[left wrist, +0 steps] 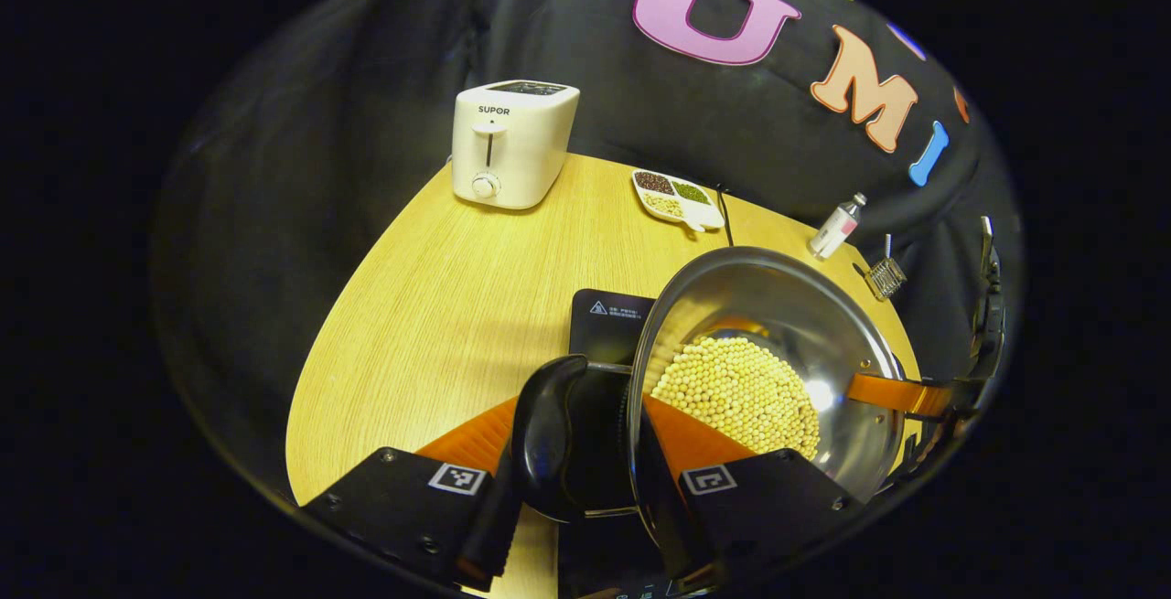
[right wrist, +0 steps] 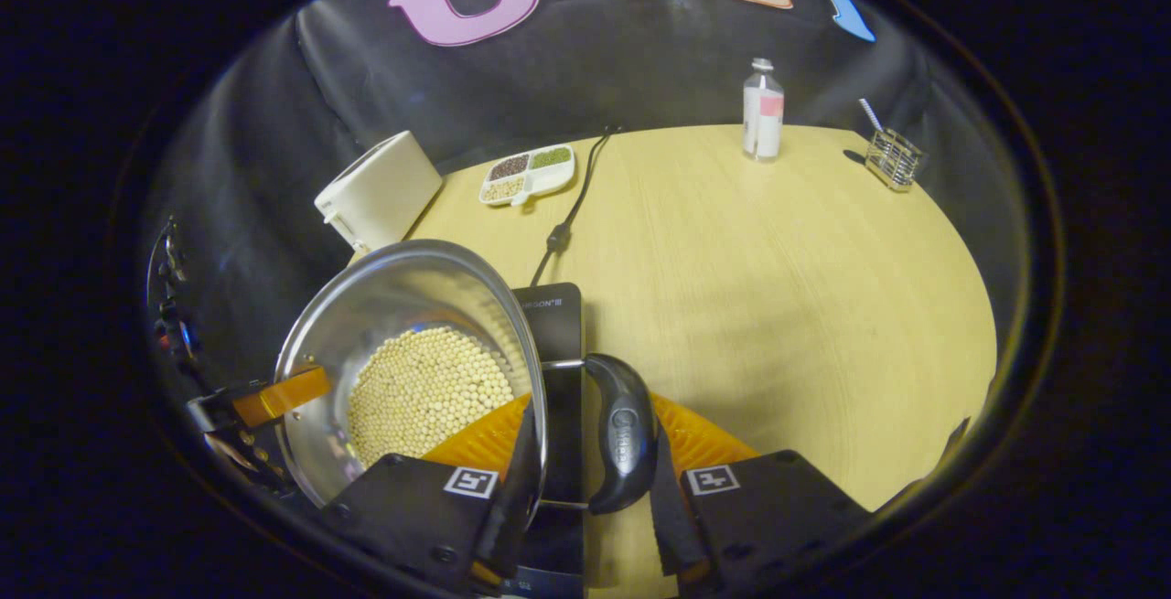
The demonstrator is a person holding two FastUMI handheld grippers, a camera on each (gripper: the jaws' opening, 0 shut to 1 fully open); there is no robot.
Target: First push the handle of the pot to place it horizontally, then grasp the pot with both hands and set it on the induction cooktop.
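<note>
Step in hand: the pot [left wrist: 778, 352] is judged to be carried by both side handles toward the induction cooktop [left wrist: 608, 320].
Left hand-held gripper [left wrist: 585, 480]: fingers closed on the dark left handle [left wrist: 549, 434].
Right hand-held gripper [right wrist: 585, 480]: fingers closed on the dark right handle [right wrist: 622, 434].
Pot position: held over the cooktop, rim tilted; whether its base touches cannot be told.
Contents: pale beans [right wrist: 425, 389], loose.
Handling advice: the pot is best levelled, both sides lowered together, and centred on the cooktop before release.
Nearby: power cord [right wrist: 572, 206] behind the cooktop; toaster [left wrist: 512, 142], divided dish [left wrist: 677, 197], bottle [right wrist: 762, 112], wire holder [right wrist: 892, 158] well apart on the tabletop [right wrist: 778, 288].
Obstruction: none judged in the path.
</note>
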